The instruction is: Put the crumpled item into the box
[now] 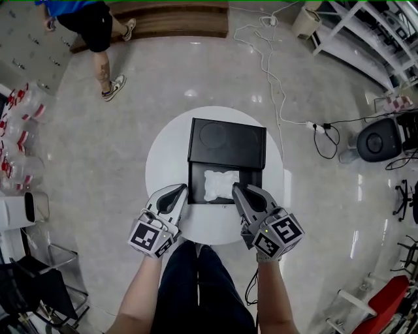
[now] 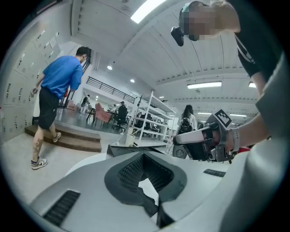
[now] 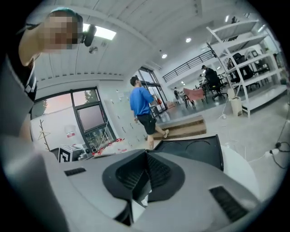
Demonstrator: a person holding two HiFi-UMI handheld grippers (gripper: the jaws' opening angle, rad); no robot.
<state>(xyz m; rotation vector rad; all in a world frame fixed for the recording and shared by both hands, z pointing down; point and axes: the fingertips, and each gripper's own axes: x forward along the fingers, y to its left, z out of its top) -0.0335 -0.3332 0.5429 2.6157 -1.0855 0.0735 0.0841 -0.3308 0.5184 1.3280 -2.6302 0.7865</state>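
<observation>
A black box (image 1: 194, 190) stands on the round white table (image 1: 166, 153) with its lid (image 1: 226, 140) lying open behind it. The crumpled white item (image 1: 219, 184) lies inside the box. My right gripper (image 1: 236, 188) hovers just right of the item, shut, with nothing visibly between its pads (image 3: 146, 156). My left gripper (image 1: 179, 190) hangs over the box's left front corner; its dark pads meet, shut and holding nothing (image 2: 145, 156). In the left gripper view the right gripper (image 2: 180, 139) points leftward. The lid (image 3: 190, 152) shows beyond the right jaws.
A person in a blue shirt (image 1: 91, 26) walks by a wooden step (image 1: 176, 19) at the back left. White cables (image 1: 268, 59) trail across the floor. A black round device (image 1: 380, 139), white shelving (image 1: 366, 32) and a red chair (image 1: 385, 303) stand right.
</observation>
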